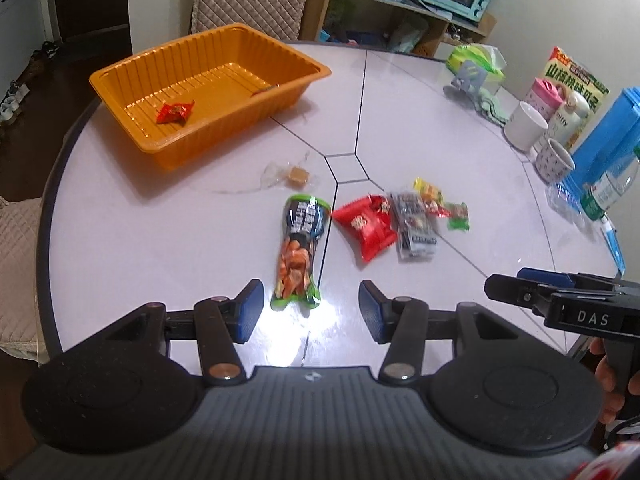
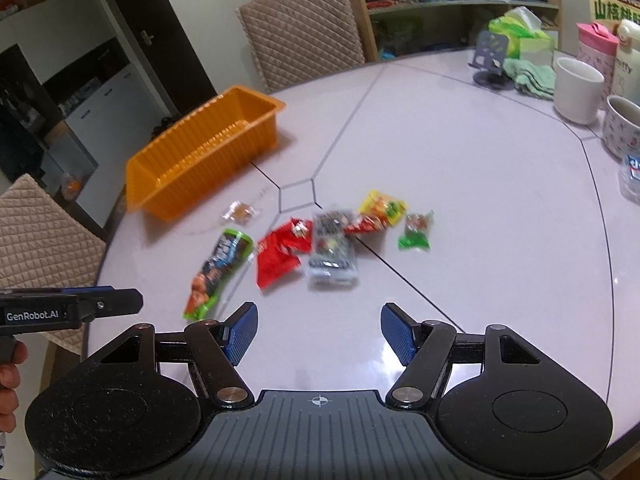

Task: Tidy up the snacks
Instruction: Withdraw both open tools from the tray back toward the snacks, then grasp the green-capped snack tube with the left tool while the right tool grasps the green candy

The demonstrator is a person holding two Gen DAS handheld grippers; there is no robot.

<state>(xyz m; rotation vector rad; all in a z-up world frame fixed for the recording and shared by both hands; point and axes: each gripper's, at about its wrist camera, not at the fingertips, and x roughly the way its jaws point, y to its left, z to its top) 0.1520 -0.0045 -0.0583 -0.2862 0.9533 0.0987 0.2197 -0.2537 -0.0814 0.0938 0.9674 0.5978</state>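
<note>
An orange tray [image 1: 120,80] [image 2: 256,110] stands at the table's far left with one small red snack packet [image 1: 175,112] inside. Loose snacks lie mid-table: a long green packet [image 1: 298,248] [image 2: 218,270], a red packet [image 1: 366,226] [image 2: 278,256], a grey packet [image 1: 414,226] [image 2: 332,252], a yellow one [image 1: 428,192] [image 2: 382,208], a small green one [image 1: 458,216] [image 2: 416,232] and a clear-wrapped brown candy [image 1: 298,174] [image 2: 240,212]. My left gripper [image 1: 310,306] is open, its fingers flanking the long green packet's near end without touching. My right gripper [image 2: 318,334] is open and empty, short of the snacks.
White mug [image 2: 578,90], patterned cup [image 2: 622,126], pink tumbler [image 2: 596,46], snack box [image 1: 576,80], blue container [image 1: 604,136], water bottle [image 1: 612,188], tissue pack [image 2: 520,32] and phone stand [image 2: 492,60] crowd the table's right side. Quilted chairs [image 2: 304,32] stand behind and left.
</note>
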